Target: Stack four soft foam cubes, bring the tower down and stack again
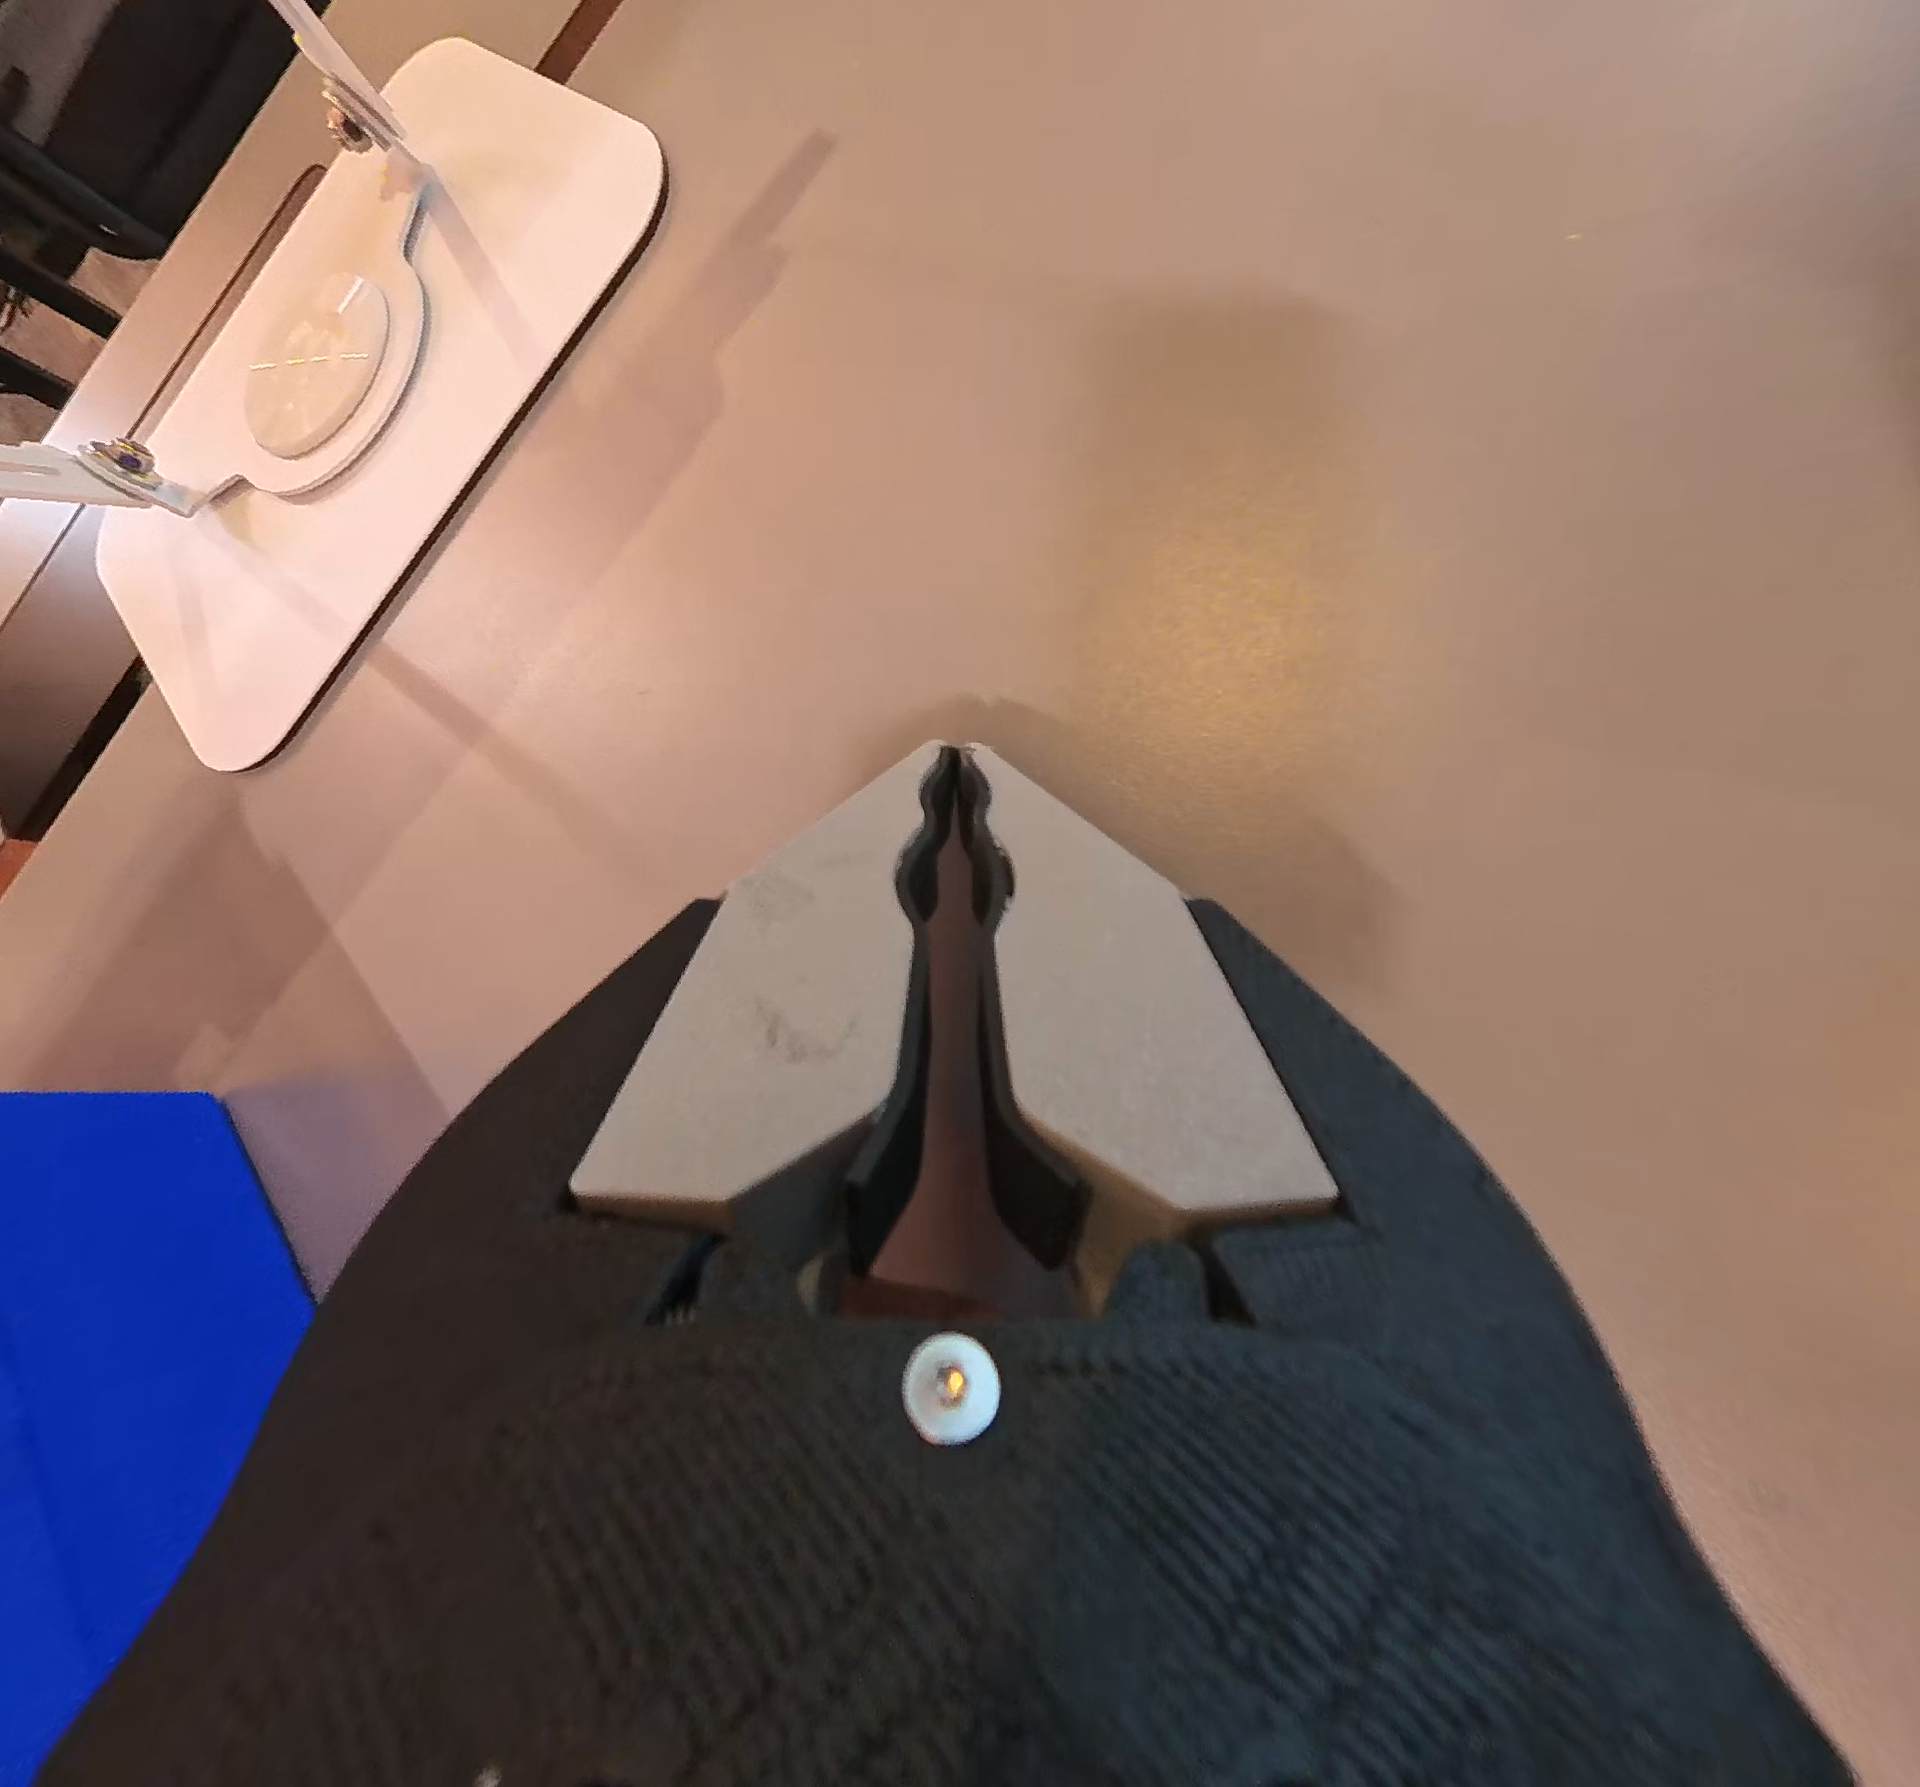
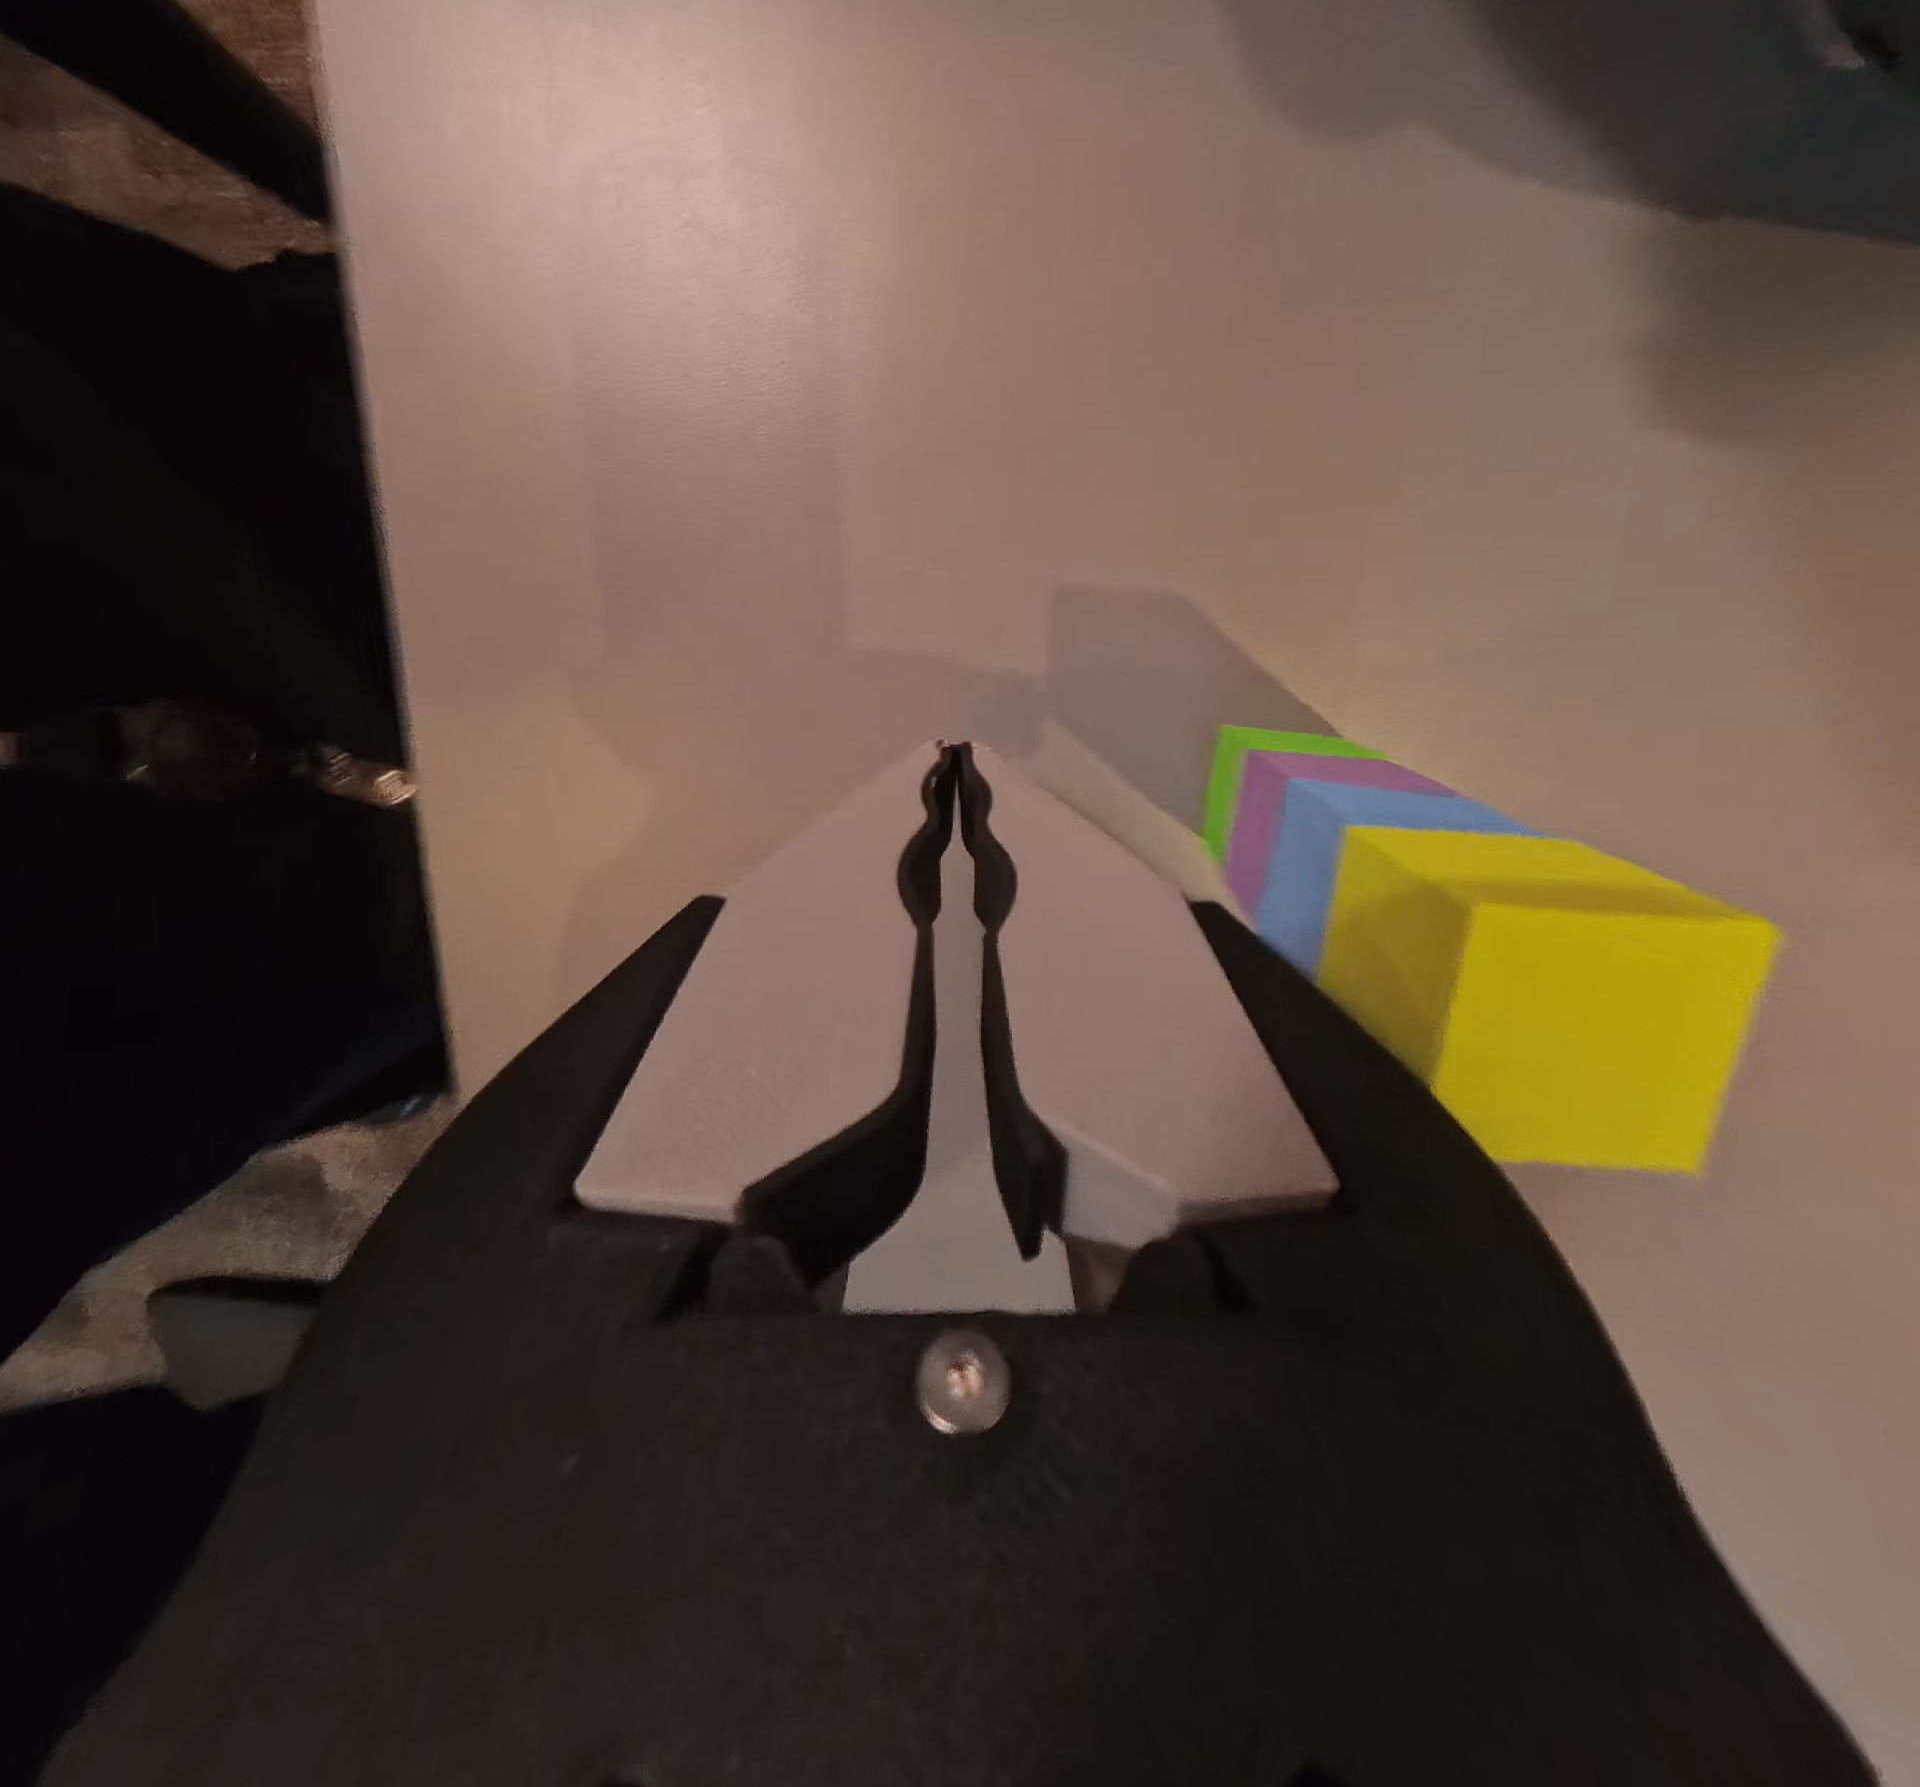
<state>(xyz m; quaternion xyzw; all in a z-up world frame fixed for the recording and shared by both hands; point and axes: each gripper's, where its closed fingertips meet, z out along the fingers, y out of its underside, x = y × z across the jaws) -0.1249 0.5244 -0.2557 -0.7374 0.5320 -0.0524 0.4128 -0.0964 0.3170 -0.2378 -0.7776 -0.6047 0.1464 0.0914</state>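
Note:
In the right wrist view four foam cubes sit face to face in one line, seen from above like a tower. The yellow cube (image 2: pixel 1579 1031) is nearest the camera, then light blue (image 2: pixel 1340 854), purple (image 2: pixel 1288 792) and green (image 2: pixel 1236 771) farthest, on the pale table (image 2: pixel 727 387). My right gripper (image 2: pixel 956 750) is shut and empty, just left of the stack and apart from it. My left gripper (image 1: pixel 958 755) is shut and empty over bare table (image 1: pixel 1247 283). A deep blue block (image 1: pixel 114 1374) shows at the lower left edge of the left wrist view.
A white stand base (image 1: pixel 416 387) with metal arms sits on the table at the upper left of the left wrist view, near the table edge. In the right wrist view the table's left edge (image 2: pixel 364 490) drops to a dark floor area. The tips of one gripper are about 20 cm away from the tips of the other. My left gripper is the nearer one to the deep blue block (image 1: pixel 114 1374): about 20 cm, against 35 cm.

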